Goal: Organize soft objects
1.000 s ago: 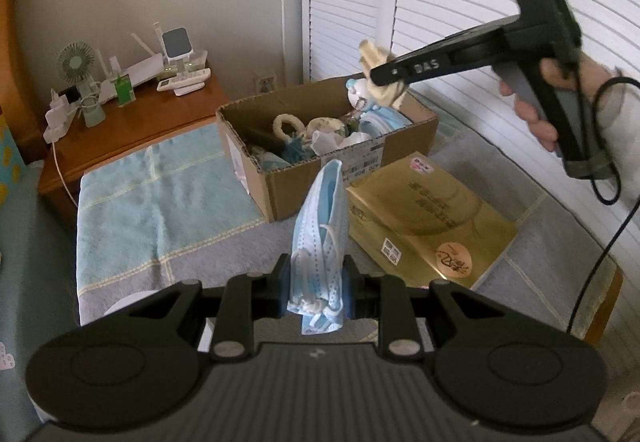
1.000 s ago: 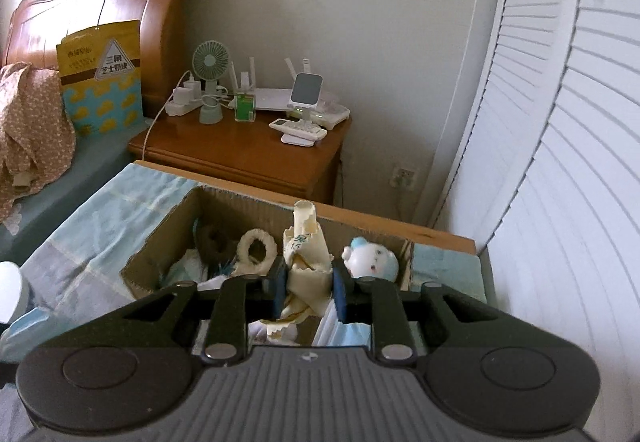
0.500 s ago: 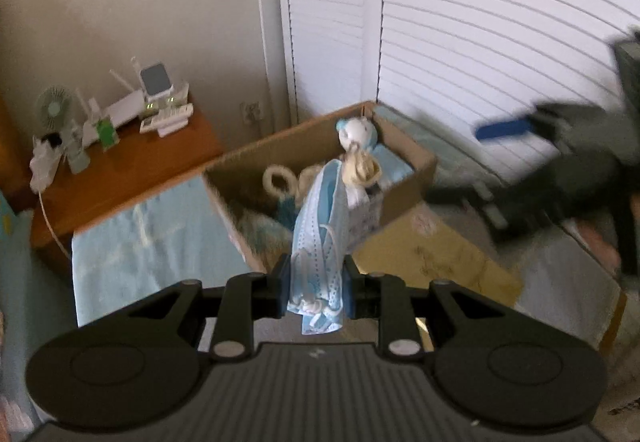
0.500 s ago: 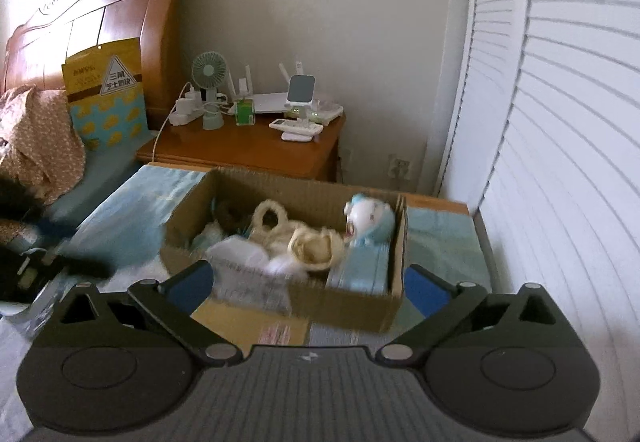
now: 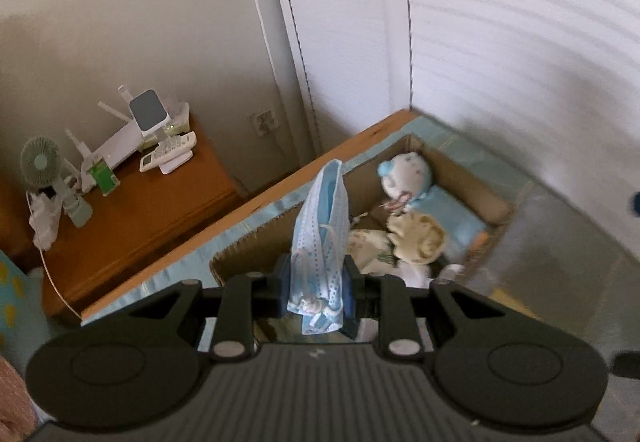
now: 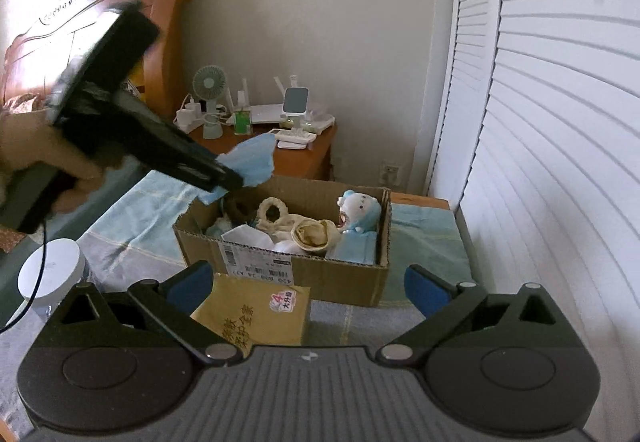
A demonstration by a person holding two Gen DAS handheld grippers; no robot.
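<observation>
My left gripper pinches a blue face mask, hiding part of the cardboard box; my right gripper stands spread, empty.

Daylight is glaring through the louvred doors on the right. Fisheye edges are bending, and the left view is blurring

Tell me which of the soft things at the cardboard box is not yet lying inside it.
The light blue pleated face mask: it hangs clamped in the left gripper above the box; the others lie inside.
</observation>
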